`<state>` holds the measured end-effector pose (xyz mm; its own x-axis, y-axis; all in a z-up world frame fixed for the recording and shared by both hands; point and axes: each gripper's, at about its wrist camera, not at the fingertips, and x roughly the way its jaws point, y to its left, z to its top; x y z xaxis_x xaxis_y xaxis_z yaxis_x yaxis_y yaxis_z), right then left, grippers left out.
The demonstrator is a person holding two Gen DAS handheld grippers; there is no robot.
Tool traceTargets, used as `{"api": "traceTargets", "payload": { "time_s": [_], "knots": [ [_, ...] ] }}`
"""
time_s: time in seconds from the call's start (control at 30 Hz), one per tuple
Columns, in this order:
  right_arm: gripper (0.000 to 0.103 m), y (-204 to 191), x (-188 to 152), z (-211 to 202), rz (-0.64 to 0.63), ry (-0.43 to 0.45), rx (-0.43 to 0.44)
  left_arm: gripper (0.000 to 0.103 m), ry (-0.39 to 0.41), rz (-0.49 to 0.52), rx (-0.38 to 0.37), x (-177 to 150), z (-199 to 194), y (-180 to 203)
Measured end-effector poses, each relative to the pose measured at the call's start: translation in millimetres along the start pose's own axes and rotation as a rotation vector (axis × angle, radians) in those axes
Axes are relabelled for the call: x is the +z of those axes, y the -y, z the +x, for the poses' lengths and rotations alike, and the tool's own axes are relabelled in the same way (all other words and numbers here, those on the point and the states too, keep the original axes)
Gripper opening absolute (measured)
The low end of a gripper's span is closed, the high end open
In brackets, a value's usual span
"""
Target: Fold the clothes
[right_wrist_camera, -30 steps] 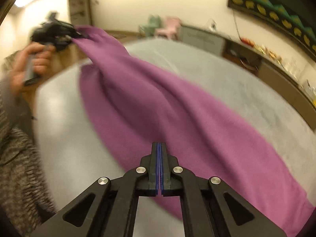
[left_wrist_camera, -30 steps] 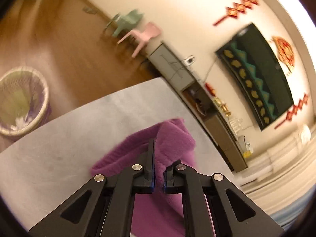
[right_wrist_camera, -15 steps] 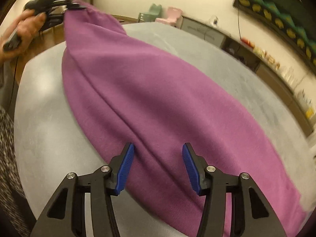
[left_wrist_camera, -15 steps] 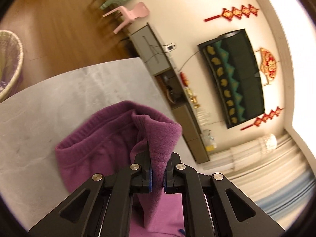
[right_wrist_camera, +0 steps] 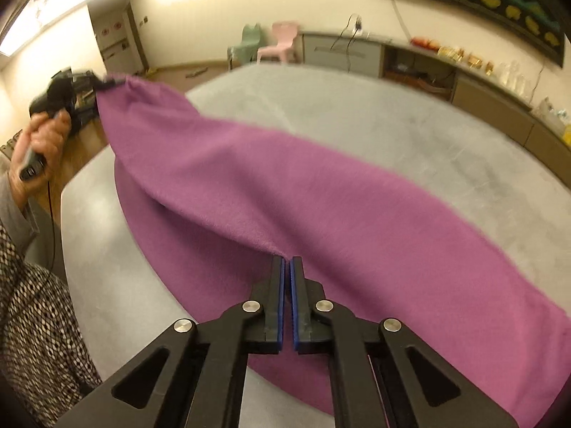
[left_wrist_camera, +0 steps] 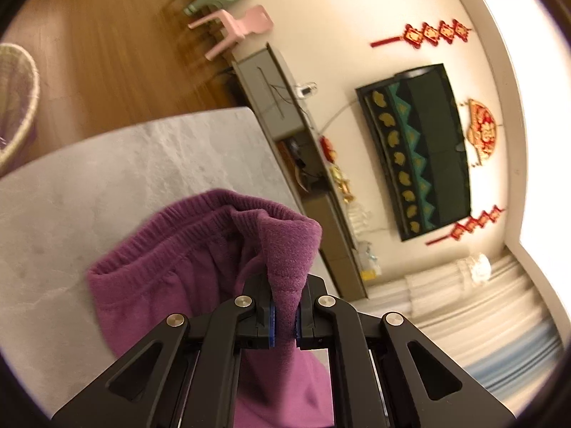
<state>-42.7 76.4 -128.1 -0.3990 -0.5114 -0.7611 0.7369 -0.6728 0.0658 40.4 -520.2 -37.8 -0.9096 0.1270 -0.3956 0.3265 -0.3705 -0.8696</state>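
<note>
Purple trousers [right_wrist_camera: 321,196], grey marbled table [left_wrist_camera: 125,164], black grippers with blue pads [right_wrist_camera: 282,296], black-white checked sleeve [right_wrist_camera: 32,306].

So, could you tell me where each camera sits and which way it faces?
Left wrist: on the left gripper, facing across the grey table to the wall; jaws shut on the purple garment.
Right wrist: on the right gripper, angled down along the garment; the left hand shows.
Shared: garment, table, pink chair.

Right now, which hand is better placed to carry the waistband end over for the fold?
Left. The left tool is shut on the purple trousers at the waistband, lifted off the table; the right tool grips only mid-leg.
</note>
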Motion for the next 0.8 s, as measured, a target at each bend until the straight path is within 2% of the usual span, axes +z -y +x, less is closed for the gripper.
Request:
{"api": "traceTargets", "payload": {
  "time_s": [0.07, 0.13, 0.17, 0.27, 0.3, 0.33, 0.37, 0.4, 0.43, 0.47, 0.5, 0.53, 0.57, 0.63, 0.67, 0.73, 0.77, 0.8],
  "knots": [
    [0.003, -7, -3, -20, -0.06, -0.005, 0.005, 0.006, -0.02, 0.016, 0.088, -9, -9, -8],
    [0.003, -20, -19, -29, -0.134, -0.057, -0.002, 0.006, -0.051, 0.049, 0.262, -17, -7, -22],
    [0.003, -25, -29, -27, -0.166, -0.092, -0.008, 0.006, -0.079, 0.057, 0.31, -19, -1, -28],
    [0.003, -31, -52, -7, -0.209, -0.144, -0.034, 0.007, -0.146, 0.107, 0.392, -23, 19, -31],
    [0.006, -31, -55, -1, -0.207, -0.147, -0.044, 0.007, -0.146, 0.123, 0.414, -25, 21, -29],
    [0.011, -28, -55, 1, -0.197, -0.149, -0.041, 0.012, -0.139, 0.136, 0.43, -26, 20, -26],
    [0.02, -26, -56, 3, -0.187, -0.151, -0.038, 0.015, -0.125, 0.159, 0.455, -26, 18, -21],
    [0.025, -23, -55, 3, -0.176, -0.154, -0.026, 0.024, -0.095, 0.191, 0.496, -26, 14, -14],
    [0.035, -20, -54, -2, -0.165, -0.155, 0.001, 0.033, -0.037, 0.218, 0.542, -25, 4, -6],
    [0.04, -13, -53, -12, -0.154, -0.142, 0.032, 0.039, 0.028, 0.243, 0.589, -24, -7, 2],
    [0.04, -2, -52, -23, -0.137, -0.124, 0.051, 0.049, 0.093, 0.268, 0.635, -23, -18, 10],
    [0.041, 11, -52, -32, -0.112, -0.114, 0.048, 0.052, 0.156, 0.282, 0.658, -22, -28, 18],
    [0.041, 25, -52, -40, -0.087, -0.104, 0.045, 0.052, 0.217, 0.292, 0.674, -21, -39, 27],
    [0.041, 60, -52, -52, -0.017, -0.095, 0.011, 0.051, 0.264, 0.334, 0.595, -25, -46, 43],
    [0.041, 84, -53, -55, 0.038, -0.097, -0.029, 0.051, 0.251, 0.358, 0.55, -27, -43, 49],
    [0.041, 135, -58, -57, 0.162, -0.114, -0.115, 0.051, 0.103, 0.451, 0.474, -40, -6, 61],
    [0.041, 163, -60, -55, 0.226, -0.129, -0.147, 0.05, 0.023, 0.499, 0.473, -47, 18, 63],
    [0.041, 188, -62, -53, 0.281, -0.146, -0.176, 0.044, -0.04, 0.54, 0.499, -52, 44, 62]
  ]
}}
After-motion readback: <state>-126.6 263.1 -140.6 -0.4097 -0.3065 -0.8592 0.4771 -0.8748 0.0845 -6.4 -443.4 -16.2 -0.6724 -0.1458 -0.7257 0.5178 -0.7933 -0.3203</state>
